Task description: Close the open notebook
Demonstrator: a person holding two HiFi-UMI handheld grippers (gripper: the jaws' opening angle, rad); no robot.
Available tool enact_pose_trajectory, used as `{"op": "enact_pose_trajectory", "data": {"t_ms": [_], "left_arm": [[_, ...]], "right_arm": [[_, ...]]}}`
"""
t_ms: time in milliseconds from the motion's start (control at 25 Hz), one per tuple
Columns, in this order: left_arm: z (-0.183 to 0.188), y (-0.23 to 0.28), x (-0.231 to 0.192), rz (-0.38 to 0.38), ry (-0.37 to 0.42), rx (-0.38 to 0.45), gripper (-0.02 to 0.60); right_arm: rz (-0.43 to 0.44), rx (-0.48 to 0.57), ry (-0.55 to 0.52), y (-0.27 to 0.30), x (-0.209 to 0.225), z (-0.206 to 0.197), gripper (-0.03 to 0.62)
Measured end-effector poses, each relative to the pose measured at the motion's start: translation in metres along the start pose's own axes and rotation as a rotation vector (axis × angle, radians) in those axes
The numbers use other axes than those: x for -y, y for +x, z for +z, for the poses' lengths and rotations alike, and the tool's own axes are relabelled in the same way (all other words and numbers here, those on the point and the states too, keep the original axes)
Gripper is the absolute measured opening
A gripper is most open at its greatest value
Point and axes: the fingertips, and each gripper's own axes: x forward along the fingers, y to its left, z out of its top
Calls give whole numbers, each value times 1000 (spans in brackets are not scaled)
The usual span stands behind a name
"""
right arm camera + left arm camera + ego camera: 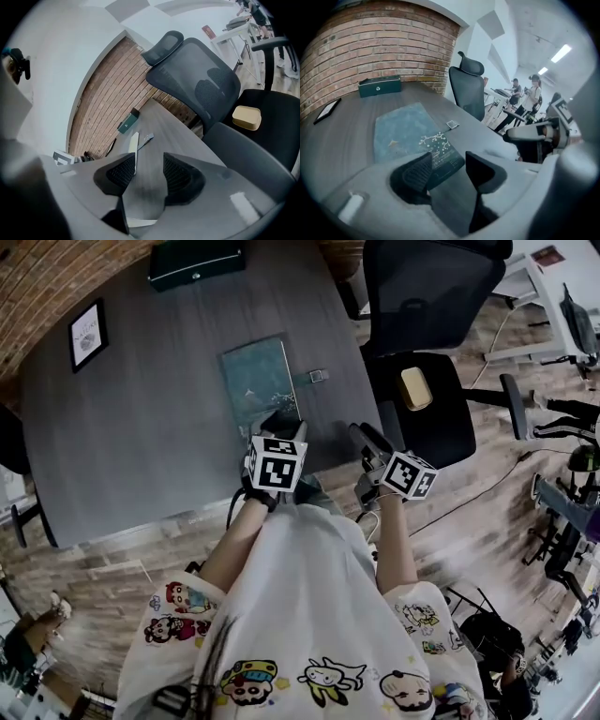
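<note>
The notebook [255, 381] lies shut and flat on the dark grey table [141, 437], its teal cover up and a small clasp tab [317, 377] sticking out on its right. My left gripper [284, 420] hovers at the notebook's near edge. In the left gripper view the notebook [405, 131] lies just beyond the left gripper [449, 161], whose jaws stand open with nothing pressed between them. My right gripper [361, 435] is at the table's right edge, apart from the book. The right gripper view shows the notebook [134, 145] edge-on past the open, empty right gripper [149, 164].
A dark green box [197, 261] stands at the table's far edge and a framed picture [87, 334] lies at the far left. A black office chair [427, 296] with a tan box [415, 387] on its seat stands right of the table. People [532, 96] stand far off.
</note>
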Motion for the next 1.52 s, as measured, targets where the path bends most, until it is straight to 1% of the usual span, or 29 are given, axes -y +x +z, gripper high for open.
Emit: {"op": "enact_pose_trajectory", "data": {"t_ms": [120, 320, 560, 800, 960, 1160, 1240, 1360, 1480, 1520], "left_arm": [[-9, 12, 0, -13, -17, -23, 222], [-10, 9, -1, -27, -67, -3, 213], [5, -9, -12, -36, -113, 51, 213], [23, -43, -40, -2, -161, 144, 213], [39, -77, -62, 37, -168, 233, 213], [70, -127, -90, 127, -142, 375, 213], [77, -149, -96, 146, -127, 417, 213], [88, -183, -108, 180, -111, 486, 213], [96, -217, -120, 212, -98, 561, 212], [98, -228, -123, 221, -88, 587, 203]], "right_arm": [[-3, -8, 9, -2, 3, -2, 184], [-2, -7, -2, -2, 3, 1, 184], [25, -21, -36, 8, -10, 9, 184], [90, -38, -128, 20, -46, 21, 184], [161, -19, -236, 31, -84, 34, 184], [287, 44, -459, 48, -153, 60, 160], [311, 79, -543, 47, -178, 67, 130], [344, 130, -645, 48, -218, 80, 104], [361, 179, -748, 50, -255, 92, 94], [367, 183, -775, 50, -265, 94, 87]]}}
